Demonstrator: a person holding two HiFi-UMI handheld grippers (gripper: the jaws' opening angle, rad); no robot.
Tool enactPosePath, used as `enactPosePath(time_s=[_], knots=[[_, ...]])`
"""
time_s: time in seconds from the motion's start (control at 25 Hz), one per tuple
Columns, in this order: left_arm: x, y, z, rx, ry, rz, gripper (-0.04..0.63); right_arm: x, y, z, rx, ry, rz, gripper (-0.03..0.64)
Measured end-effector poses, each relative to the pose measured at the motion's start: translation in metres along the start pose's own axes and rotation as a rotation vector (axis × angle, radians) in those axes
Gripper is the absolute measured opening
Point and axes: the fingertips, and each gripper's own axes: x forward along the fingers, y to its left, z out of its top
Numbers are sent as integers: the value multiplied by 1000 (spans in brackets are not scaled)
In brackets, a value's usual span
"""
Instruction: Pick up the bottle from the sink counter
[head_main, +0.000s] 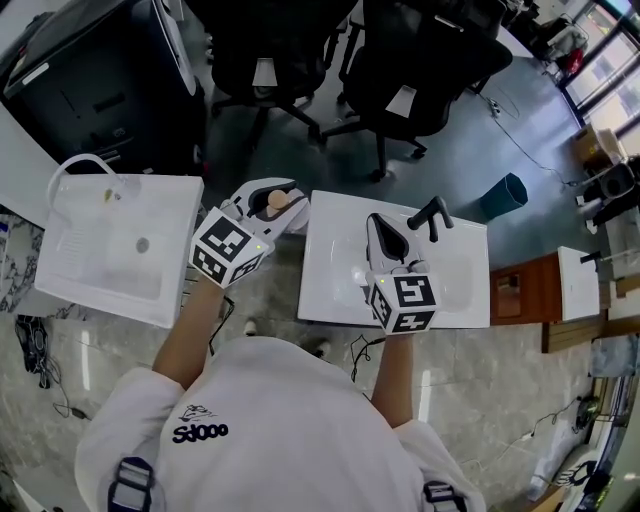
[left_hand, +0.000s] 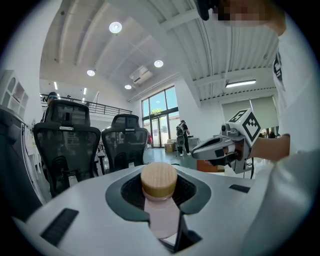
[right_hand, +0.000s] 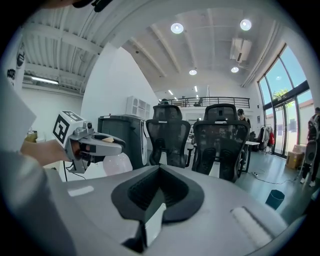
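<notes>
A small pale pink bottle (left_hand: 162, 220) with a round wooden cap (left_hand: 159, 180) stands upright between the jaws of my left gripper (left_hand: 160, 202), which is shut on it. In the head view the left gripper (head_main: 280, 197) hangs over the gap between two white sinks, with the bottle's cap (head_main: 278, 200) showing at its tip. My right gripper (head_main: 378, 228) hovers over the right sink (head_main: 330, 295), jaws together and empty. The right gripper view shows the left gripper (right_hand: 102, 142) with the bottle's pale body (right_hand: 117, 162) under it.
The left white sink (head_main: 70, 270) has a white faucet (head_main: 85, 162); the right one has a black faucet (head_main: 432, 213). Two black office chairs (head_main: 270, 50) (head_main: 425, 60) stand beyond the sinks. A teal bin (head_main: 503, 195) sits on the floor at right.
</notes>
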Motion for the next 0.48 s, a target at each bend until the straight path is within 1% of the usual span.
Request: enactPosePath(time_s=[0.16,0.48], knots=[[0,-4,-1,14,7,-2,103,-3,2,-5,-20,19,-2,9],[-4,-10,-7,-2,14,-10,103,-9,4,-9,-11,29,-11,9]])
